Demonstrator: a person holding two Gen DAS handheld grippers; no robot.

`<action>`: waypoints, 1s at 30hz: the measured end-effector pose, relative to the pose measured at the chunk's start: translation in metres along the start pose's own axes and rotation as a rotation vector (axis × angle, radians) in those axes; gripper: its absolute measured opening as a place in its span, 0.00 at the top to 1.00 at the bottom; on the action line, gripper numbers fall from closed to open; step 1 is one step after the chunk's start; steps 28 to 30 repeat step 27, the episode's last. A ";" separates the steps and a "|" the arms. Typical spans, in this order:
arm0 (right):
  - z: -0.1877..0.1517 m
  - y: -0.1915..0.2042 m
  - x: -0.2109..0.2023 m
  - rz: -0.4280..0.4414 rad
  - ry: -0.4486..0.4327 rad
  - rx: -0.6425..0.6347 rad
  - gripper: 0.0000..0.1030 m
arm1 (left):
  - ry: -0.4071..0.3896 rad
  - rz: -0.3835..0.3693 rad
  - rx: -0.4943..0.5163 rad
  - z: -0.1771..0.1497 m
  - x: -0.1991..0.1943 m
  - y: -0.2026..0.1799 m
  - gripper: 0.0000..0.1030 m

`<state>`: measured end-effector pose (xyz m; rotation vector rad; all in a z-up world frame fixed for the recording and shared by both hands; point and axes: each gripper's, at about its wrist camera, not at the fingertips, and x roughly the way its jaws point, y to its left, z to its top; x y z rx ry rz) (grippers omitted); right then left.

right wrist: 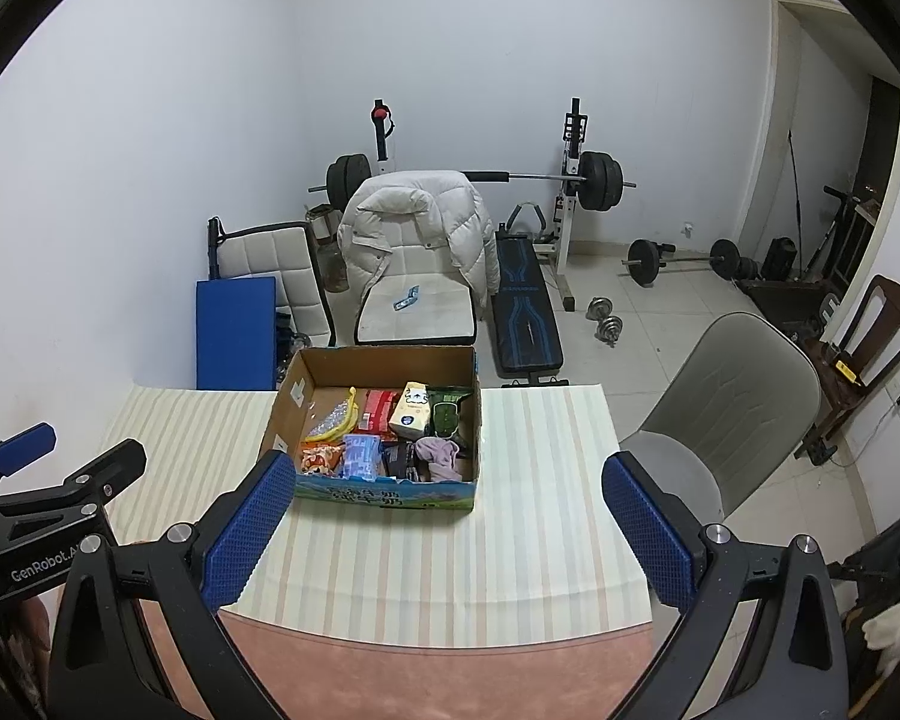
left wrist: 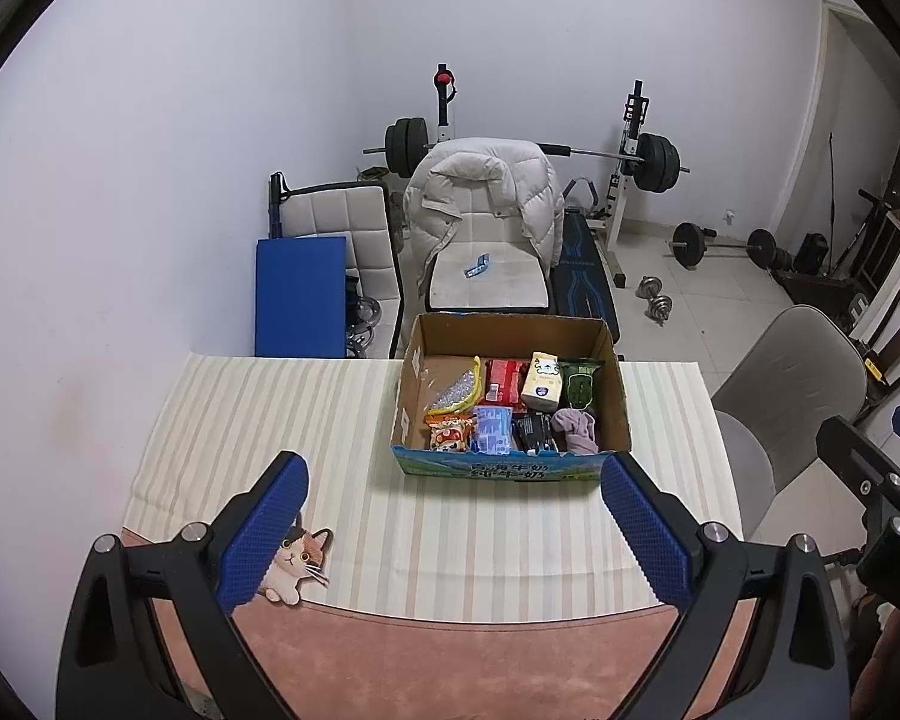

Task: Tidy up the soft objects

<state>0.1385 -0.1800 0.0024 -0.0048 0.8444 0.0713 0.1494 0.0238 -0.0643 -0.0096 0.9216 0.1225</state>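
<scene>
An open cardboard box [left wrist: 417, 360] [right wrist: 297, 387] stands on the striped tablecloth, holding several soft packets: a pale tissue pack [left wrist: 543, 381] [right wrist: 410, 412], a red packet [left wrist: 506, 379], a green packet [left wrist: 581, 384], a blue packet [left wrist: 491, 429] and a crumpled mauve cloth [left wrist: 576, 429] [right wrist: 438, 456]. My left gripper [left wrist: 453, 534] hovers open in front of the box, nothing between its blue pads. My right gripper [right wrist: 450, 531] is likewise open and empty, just short of the box's front wall. Each gripper shows at the edge of the other's view.
A cat-shaped cutout [left wrist: 297, 564] lies on the table near my left finger. A grey chair [left wrist: 792, 396] [right wrist: 738, 414] stands right of the table. Behind the box are a chair with a white jacket [left wrist: 480, 204], a weight bench and barbells.
</scene>
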 end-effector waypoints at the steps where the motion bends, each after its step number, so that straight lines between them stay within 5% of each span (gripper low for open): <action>1: 0.000 0.000 0.000 -0.001 0.000 0.002 0.00 | 0.000 -0.002 -0.001 0.000 0.000 -0.001 0.03; 30: -0.002 0.002 0.002 -0.002 -0.002 0.006 0.00 | -0.008 0.003 0.001 -0.001 0.002 -0.001 0.03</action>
